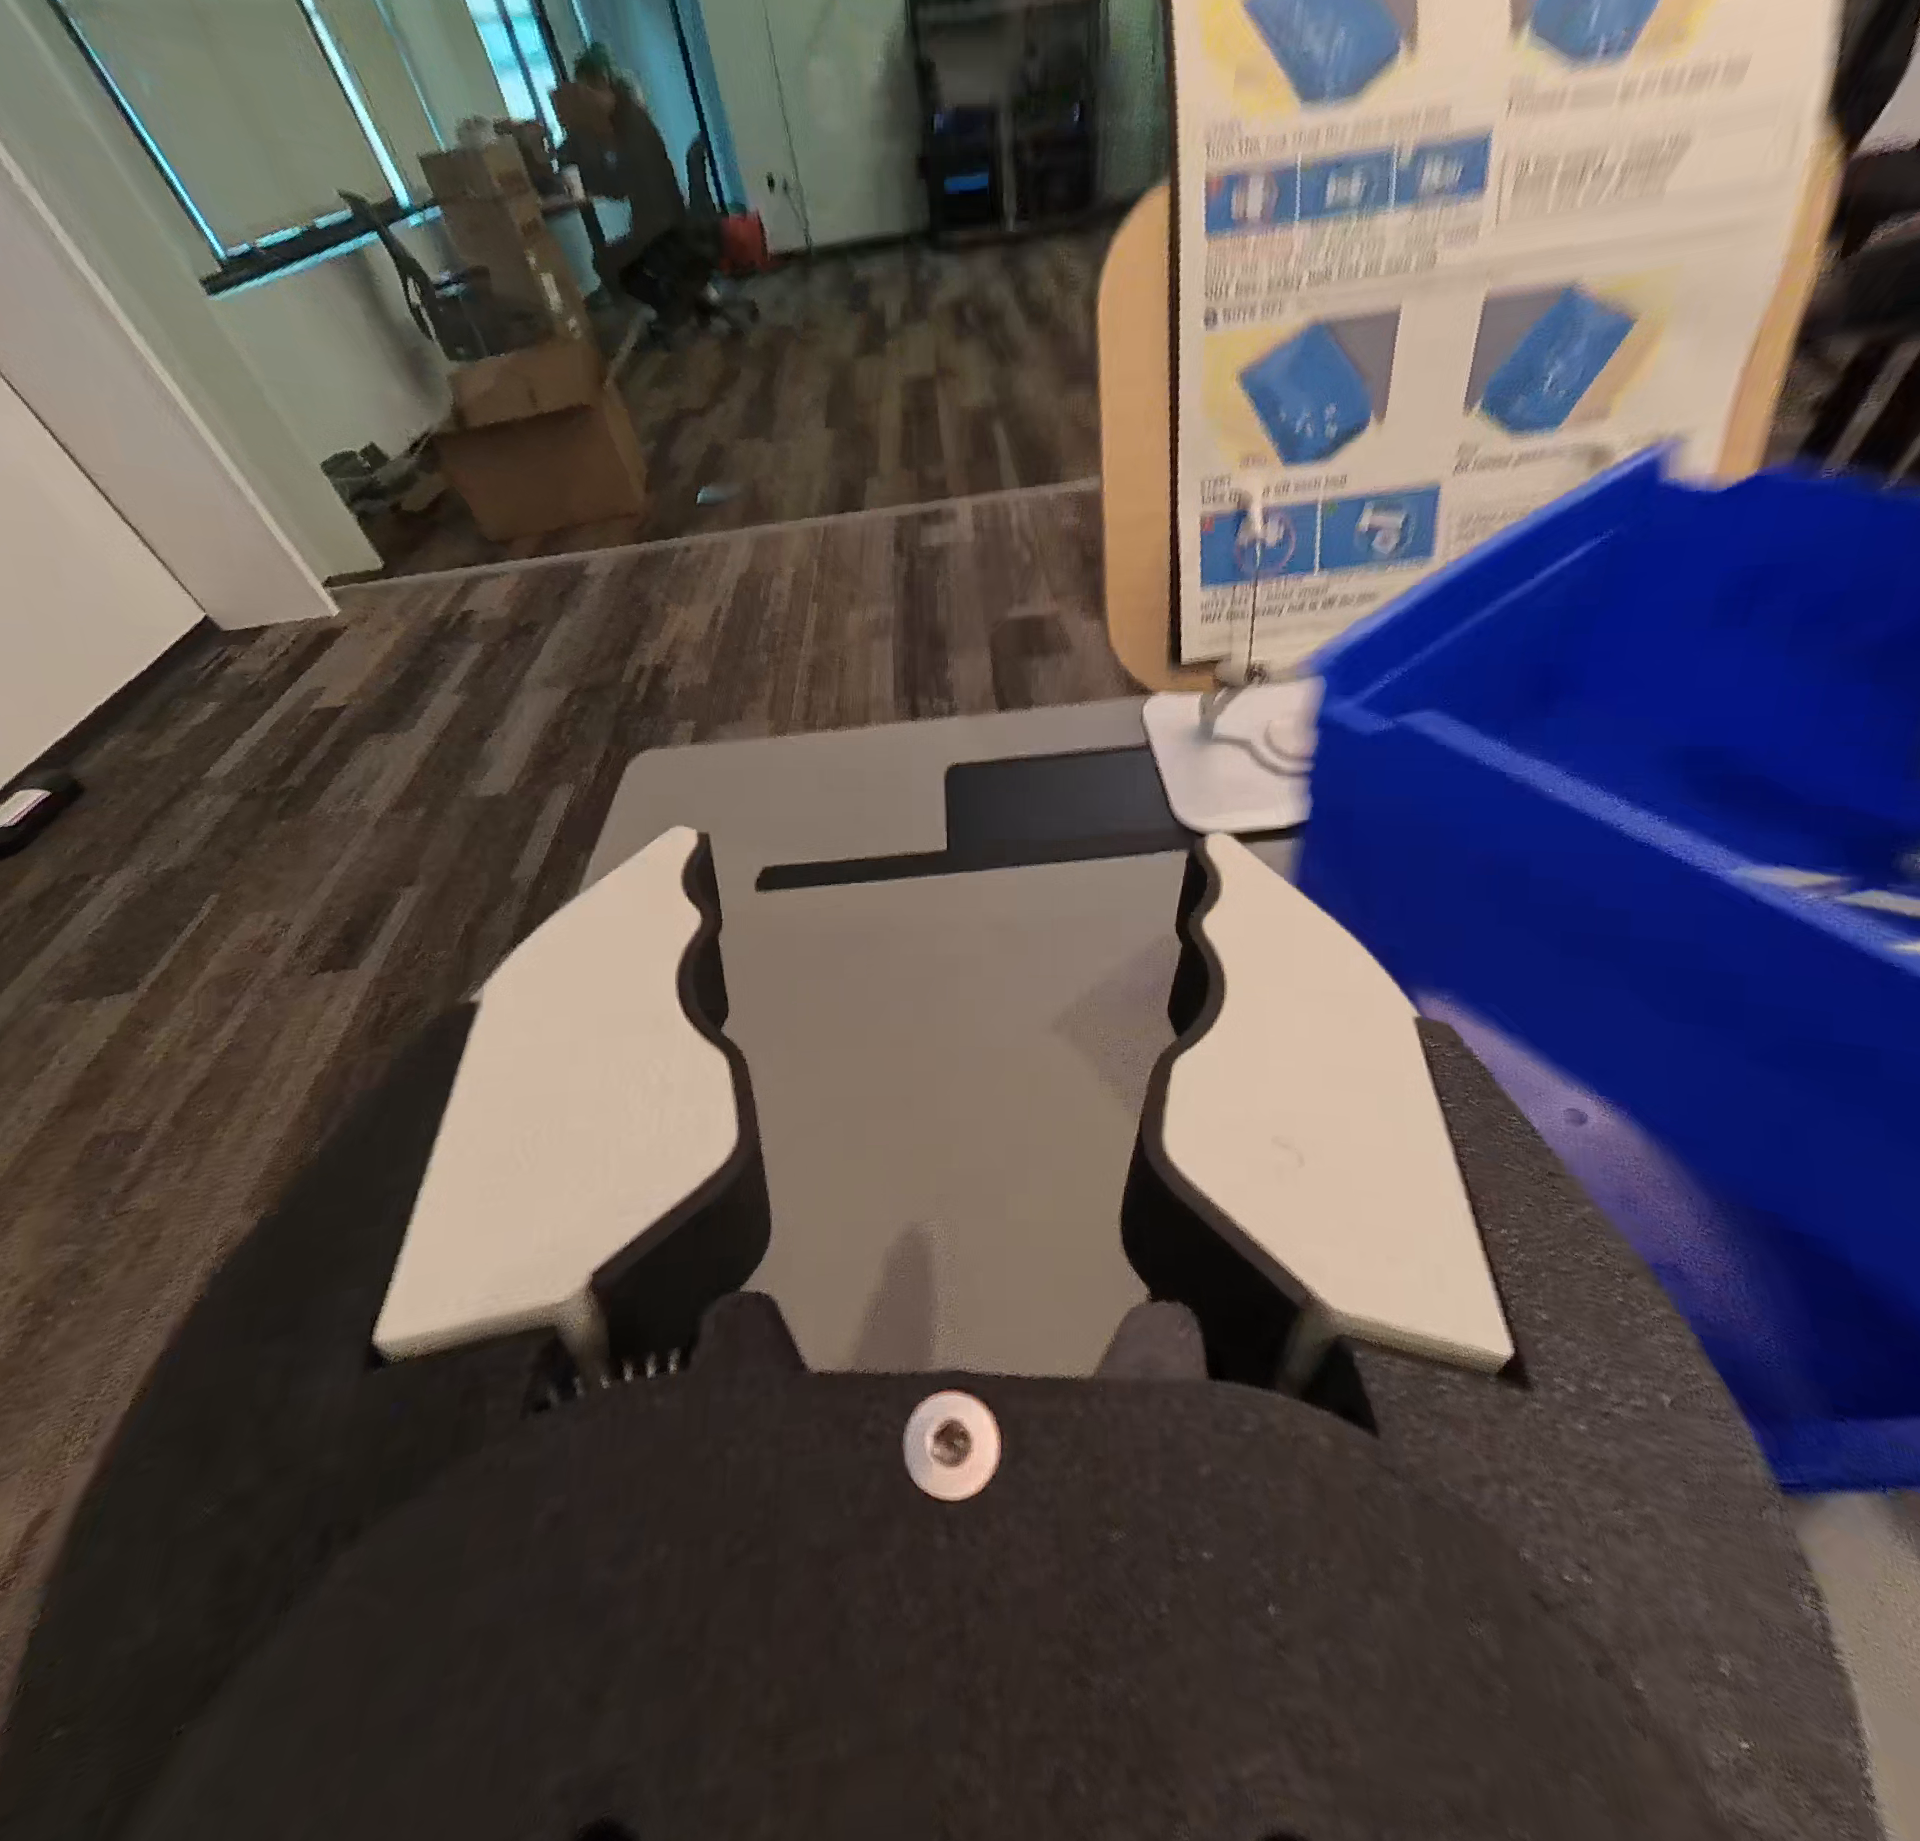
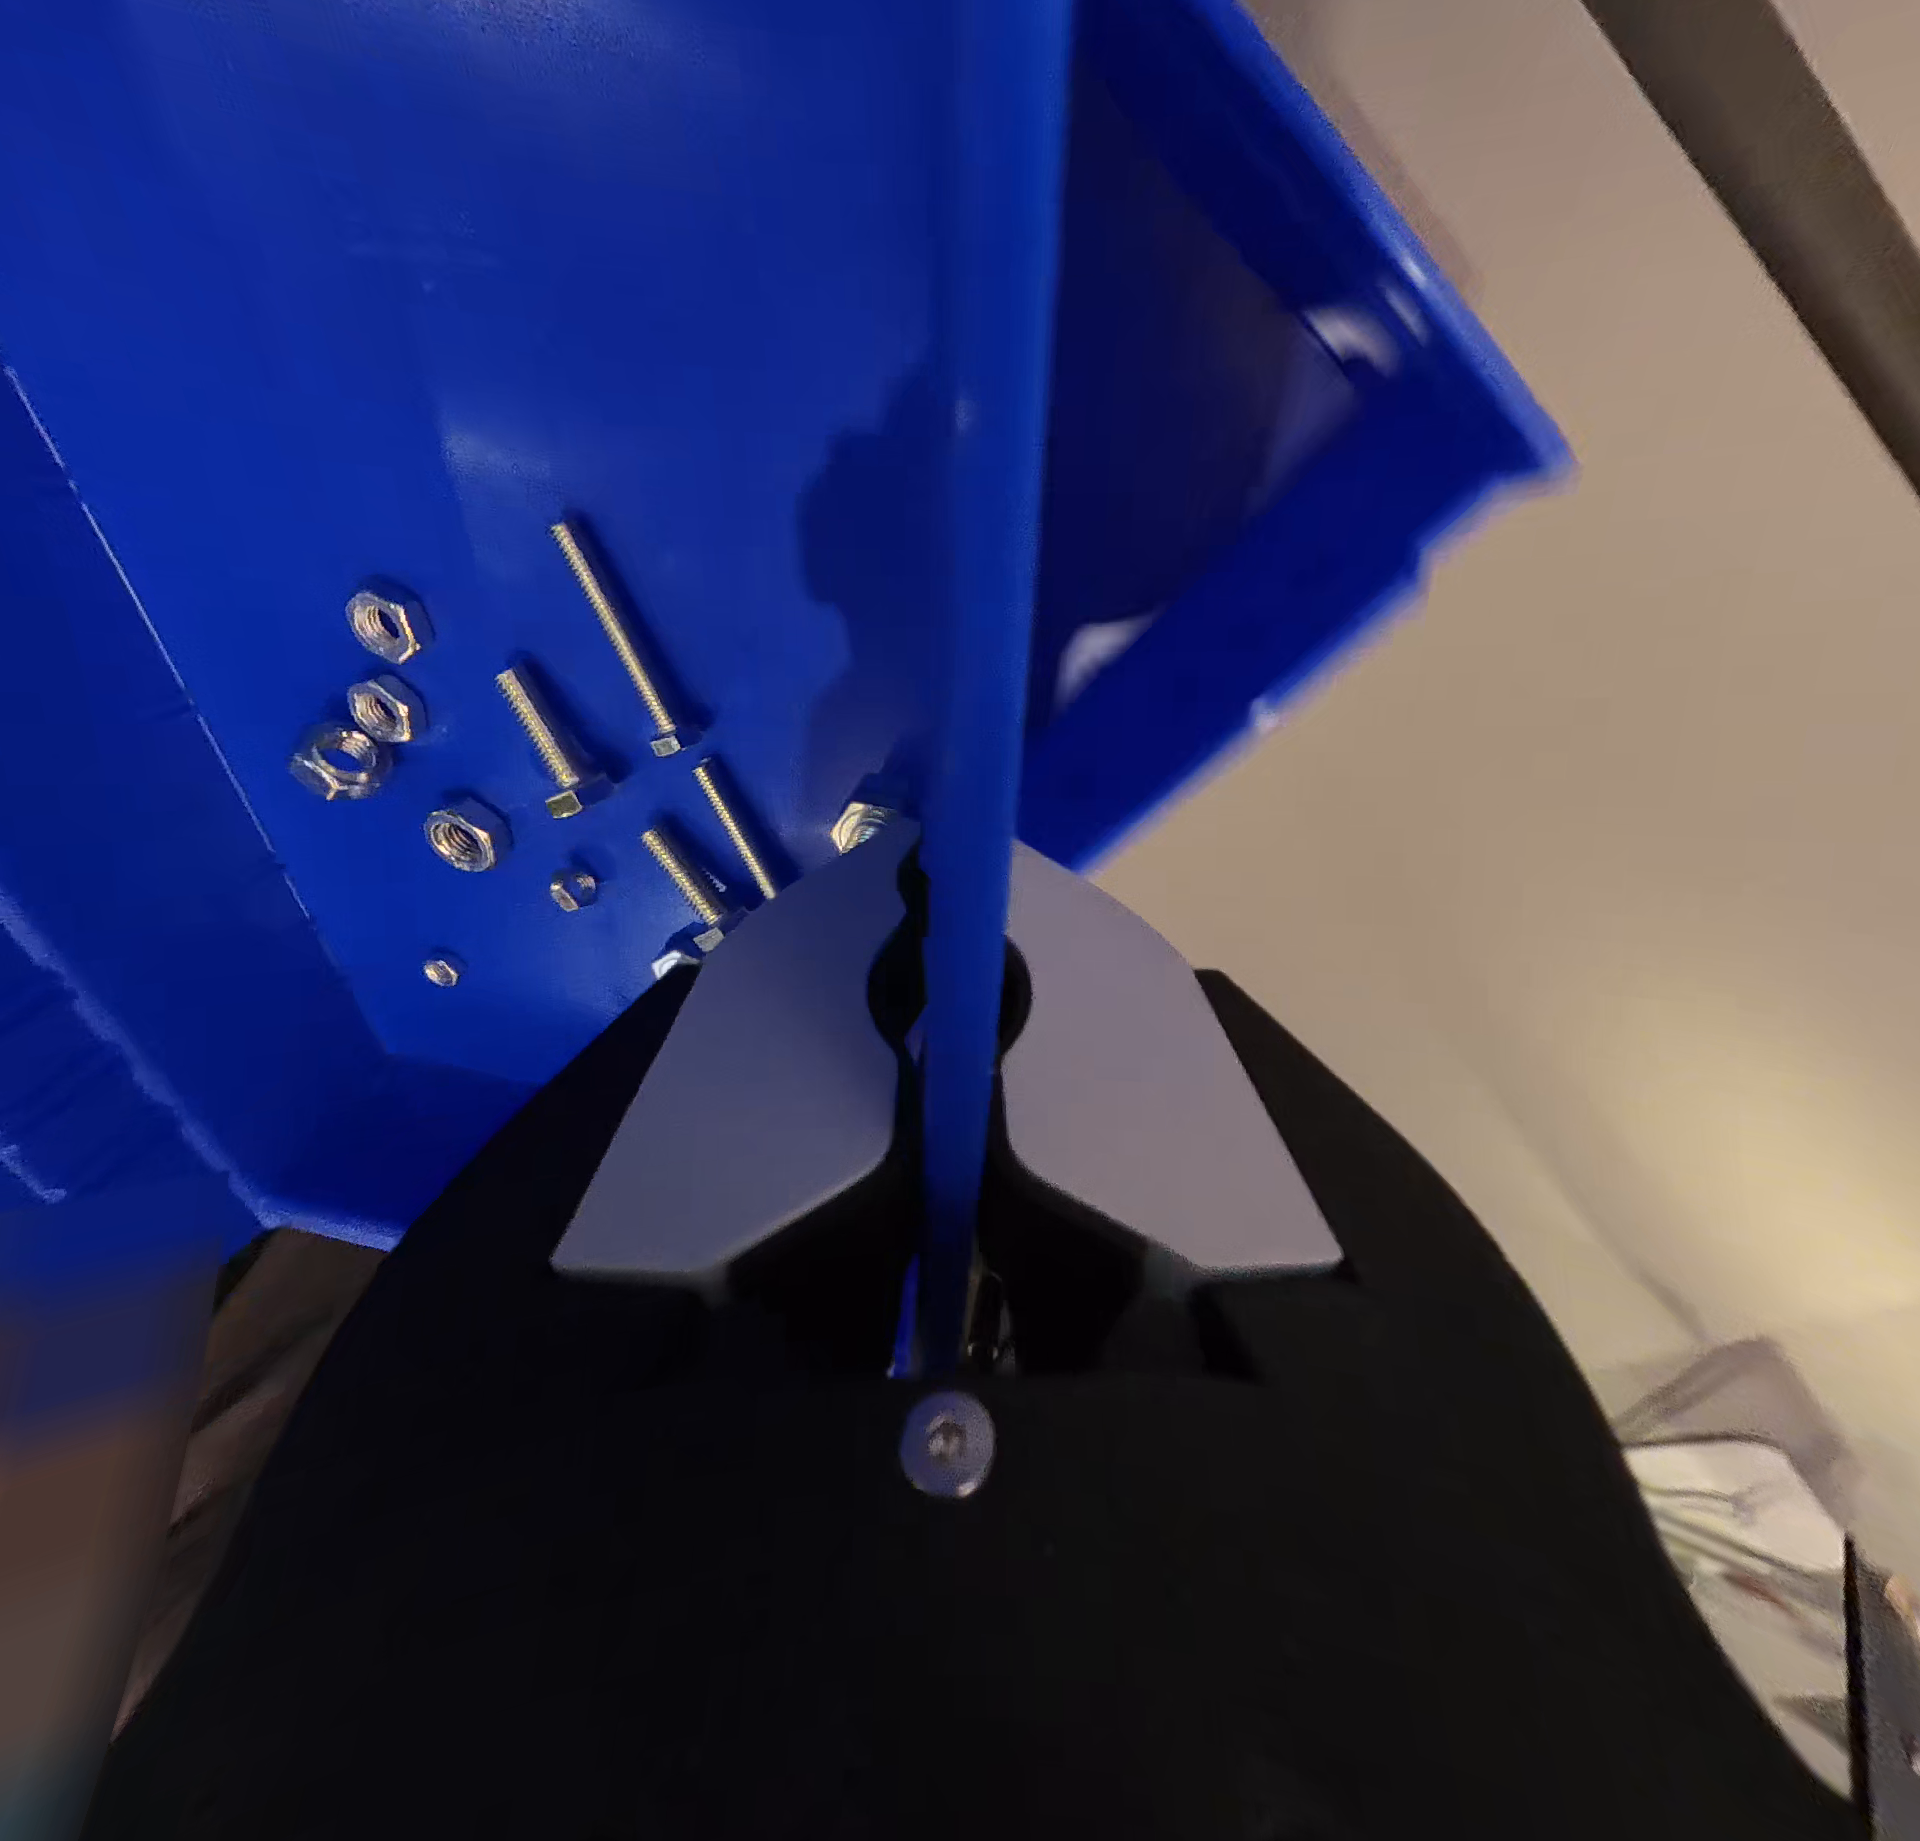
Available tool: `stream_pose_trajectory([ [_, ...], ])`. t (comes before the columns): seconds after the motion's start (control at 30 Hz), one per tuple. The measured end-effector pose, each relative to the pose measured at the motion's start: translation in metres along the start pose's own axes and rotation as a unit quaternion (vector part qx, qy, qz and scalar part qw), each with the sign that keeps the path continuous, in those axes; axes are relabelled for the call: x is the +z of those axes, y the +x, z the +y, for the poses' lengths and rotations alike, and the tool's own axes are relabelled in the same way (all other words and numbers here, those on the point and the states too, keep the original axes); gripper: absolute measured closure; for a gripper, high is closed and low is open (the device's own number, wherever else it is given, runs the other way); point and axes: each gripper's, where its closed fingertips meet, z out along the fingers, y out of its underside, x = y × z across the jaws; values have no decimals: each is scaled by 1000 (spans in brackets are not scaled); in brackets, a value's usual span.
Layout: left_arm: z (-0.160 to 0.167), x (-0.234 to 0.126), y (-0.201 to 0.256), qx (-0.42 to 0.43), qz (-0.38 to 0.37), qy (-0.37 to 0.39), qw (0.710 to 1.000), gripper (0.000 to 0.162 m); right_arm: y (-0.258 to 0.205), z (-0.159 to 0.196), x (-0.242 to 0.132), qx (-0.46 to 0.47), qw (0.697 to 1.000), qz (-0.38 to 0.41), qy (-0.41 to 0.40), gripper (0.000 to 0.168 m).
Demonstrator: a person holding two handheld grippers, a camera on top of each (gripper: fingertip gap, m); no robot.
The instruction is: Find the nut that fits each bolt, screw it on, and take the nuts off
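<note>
— Where are the nuts and bolts right now?

— All inside the blue bin point(image 2: 540, 264); the hex nuts point(image 2: 387, 630) lie in a loose cluster on its floor, and the bolts point(image 2: 613, 638) lie just beside them, threads pointing roughly the same way; none looks threaded together from here.

— And who has the bin?

— The right tongs point(image 2: 958, 970) are clamped on the bin's thin wall, one pad inside and one outside; the bin looks tilted and lifted, and the blur suggests it is moving. The left tongs point(image 1: 945, 970) are spread wide with nothing between them, hanging over the grey worktop point(image 1: 935, 1064); the bin sits just to their right in that view, in front of an instruction sheet point(image 1: 1455, 233) propped on a stand.

— So how would you do this step well?

— I'd say keep the tilt gentle; the parts are small and round-edged, so a steep angle could send them sliding into the corner or over the rim; a single-wall pinch also lets the bin swing, so move slowly and set it flat on the worktop within reach of the left tongs before letting go.
</note>
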Motion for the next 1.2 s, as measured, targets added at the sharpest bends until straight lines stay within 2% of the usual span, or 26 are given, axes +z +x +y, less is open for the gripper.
stream_pose_trajectory([
  [0.1, -16, -37, -9, -20, 10, 52, 998, 80, -57, -53, 12, -42, 999, -11, -5, 162],
  [0.2, -21, -59, -6, -3, 10, 70, 998, 82, -112, -97, 27, -80, 997, -19, -5, 161],
  [0.33, -22, -66, 7, 7, 31, 71, 997, 82, -172, -146, 54, -96, 994, -45, 6, 161],
  [0.47, -16, -58, 14, 16, 47, 52, 997, 80, -208, -180, 91, -89, 993, -70, 16, 161],
  [0.7, -7, -50, 13, 3, 75, 29, 997, 78, -222, -200, 162, -53, 996, -73, 22, 162],
  [0.87, -7, -47, 12, 0, 80, 28, 996, 78, -218, -200, 189, -20, 998, -58, 31, 162],
  [1.03, -5, -45, 15, 1, 90, 21, 996, 78, -211, -195, 197, 18, 998, -47, 30, 162],
  [1.1, -4, -44, 15, 0, 90, 20, 996, 78, -213, -198, 193, 22, 998, -51, 39, 147],
  [1.2, -3, -43, 17, 4, 93, 16, 996, 77, -207, -218, 163, -21, 993, -12, 119, 139],
])
